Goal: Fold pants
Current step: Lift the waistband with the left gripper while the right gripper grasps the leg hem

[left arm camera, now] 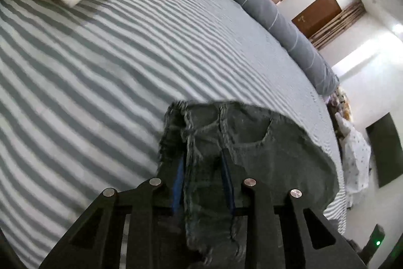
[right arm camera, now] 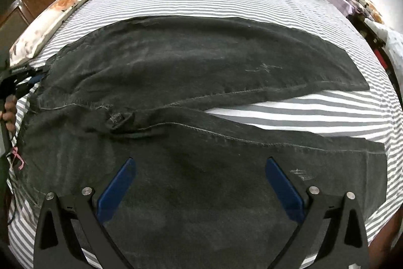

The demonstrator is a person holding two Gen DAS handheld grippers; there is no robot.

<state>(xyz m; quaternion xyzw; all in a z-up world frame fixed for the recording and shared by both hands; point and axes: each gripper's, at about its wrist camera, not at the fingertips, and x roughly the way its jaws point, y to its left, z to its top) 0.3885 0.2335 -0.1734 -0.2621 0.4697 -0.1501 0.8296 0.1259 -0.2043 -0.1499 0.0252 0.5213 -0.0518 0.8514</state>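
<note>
Through my left wrist camera, my left hand-held gripper (left arm camera: 202, 165) is pinched down on the waistband end of the pants (left arm camera: 241, 143), its blue pads (left arm camera: 178, 183) narrow, with bunched dark denim between them. The cloth is thick and frayed along the top edge, with raised seams and a curved pocket line. My worry here: the grip looks to catch only a lump of the waistband, so a pull could drag one layer and leave the other behind, or the heavy denim could slip out. The striped bed sheet (left arm camera: 100, 72) beneath is soft and may ruck up with it.

Through my right wrist camera, my right hand-held gripper (right arm camera: 201, 183) is spread wide with nothing in it, hovering over the near leg. The pants (right arm camera: 201, 62) lie on the bed, the legs splayed apart in a V with striped sheet (right arm camera: 289, 112) showing between, a puckered crotch seam at their meeting. If I close here in mid-leg, I judge I would grab flat, stiff fabric poorly, and the legs would fold crooked. My left hand-held gripper (right arm camera: 30, 81) shows at the far left edge by the waistband.
</note>
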